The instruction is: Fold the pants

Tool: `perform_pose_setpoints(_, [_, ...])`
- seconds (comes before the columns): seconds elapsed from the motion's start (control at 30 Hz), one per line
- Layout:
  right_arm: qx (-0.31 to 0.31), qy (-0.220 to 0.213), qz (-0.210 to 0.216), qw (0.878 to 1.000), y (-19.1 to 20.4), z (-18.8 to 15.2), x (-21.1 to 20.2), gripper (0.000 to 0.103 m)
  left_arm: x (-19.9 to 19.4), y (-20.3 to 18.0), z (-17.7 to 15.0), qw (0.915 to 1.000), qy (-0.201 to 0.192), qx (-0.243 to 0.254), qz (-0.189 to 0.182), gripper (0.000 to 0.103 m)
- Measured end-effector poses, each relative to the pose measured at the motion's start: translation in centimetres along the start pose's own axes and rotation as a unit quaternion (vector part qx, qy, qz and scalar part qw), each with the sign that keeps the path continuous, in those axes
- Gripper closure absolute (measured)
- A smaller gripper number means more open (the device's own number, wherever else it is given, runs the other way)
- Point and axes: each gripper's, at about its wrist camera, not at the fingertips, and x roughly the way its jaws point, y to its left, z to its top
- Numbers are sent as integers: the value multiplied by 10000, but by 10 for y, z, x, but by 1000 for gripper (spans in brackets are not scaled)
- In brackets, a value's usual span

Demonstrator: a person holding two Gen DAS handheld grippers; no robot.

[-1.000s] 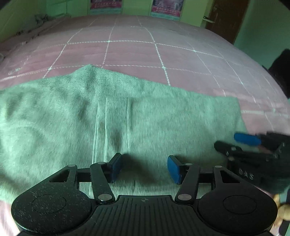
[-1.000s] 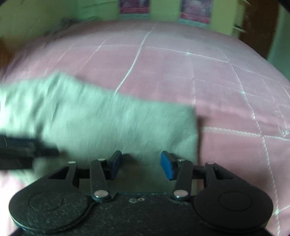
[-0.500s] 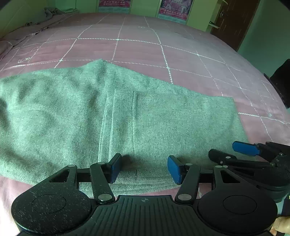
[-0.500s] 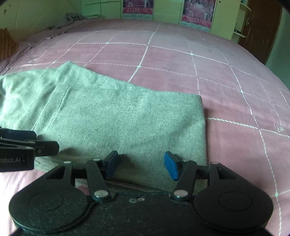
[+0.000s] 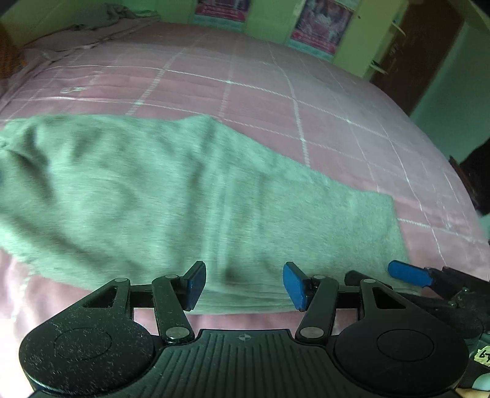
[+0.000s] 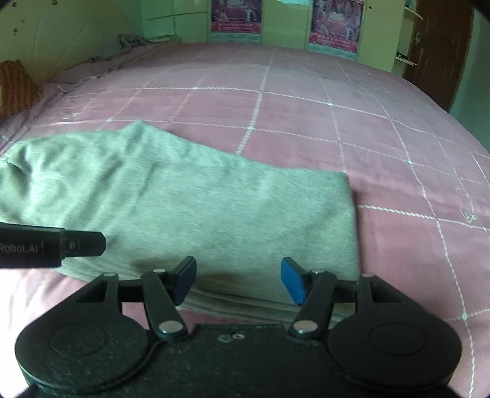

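Left wrist view: one pair of grey pants [image 5: 190, 199] spread flat across the pink checked bed [image 5: 275, 91], reaching from the far left edge to a straight end at the right. Left gripper [image 5: 244, 286] poised at the near hem of the pants, jaws spread wide, nothing between the two blue pads [image 5: 196, 284]; contact with the cloth impossible to judge. Right gripper [image 5: 407, 277] just beside it at the lower right, over the near right corner of the pants, only one blue pad showing, its opening not readable here. Two posters [image 5: 321, 21] on the green wall.

Right wrist view: same single pair of pants [image 6: 214, 208] ahead and to the left, straight end at the right. Right gripper [image 6: 239, 280] spread wide over the near hem, gripping nothing. Left gripper [image 6: 76, 245] entering edge-on from the left, above the cloth.
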Motion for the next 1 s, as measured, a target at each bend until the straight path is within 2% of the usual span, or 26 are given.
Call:
perform_pose_setpoints(0.13, [-126,-78,130,9998,20,3,-3,39,-19,43,1,9988,-109,-458,122,46])
perform_pose_setpoints(0.17, [-128,-109,177,9997,25,5,-3,38,-24,56,1,9982,-127,-564,170,41])
perform_pose_setpoints(0.2, [-132,-119,216,9996,29,6,-2,38,-28,68,0,9973,-148,-673,233,32])
perform_pose_setpoints(0.27, [-147,-112,320,9993,40,8,0,38,-37,94,-1,9948,-248,-894,412,24])
perform_pose_setpoints(0.4, [-154,-92,459,9988,56,12,5,38,-46,149,-5,9865,-298,-1515,543,24])
perform_pose_setpoints(0.47, [-212,-79,491,9985,65,13,7,38,-45,175,-9,9787,-334,-1971,473,24])
perform_pose_setpoints(0.6, [-291,-19,543,9981,77,14,11,36,-41,218,-18,9576,-428,-2840,217,24])
perform_pose_setpoints(0.77, [-362,95,548,9978,84,12,18,36,-24,244,-28,9349,-536,-3507,-100,24])
perform_pose_setpoints(0.83, [-364,137,533,9978,85,10,21,36,-17,254,-31,9242,-612,-3761,-273,29])
perform_pose_setpoints(0.97, [-383,177,497,9979,84,9,24,30,5,270,-32,9058,-584,-4153,-601,55])
perform_pose_setpoints(1.0, [-385,188,497,9978,84,9,25,29,13,274,-33,9004,-559,-4265,-647,56])
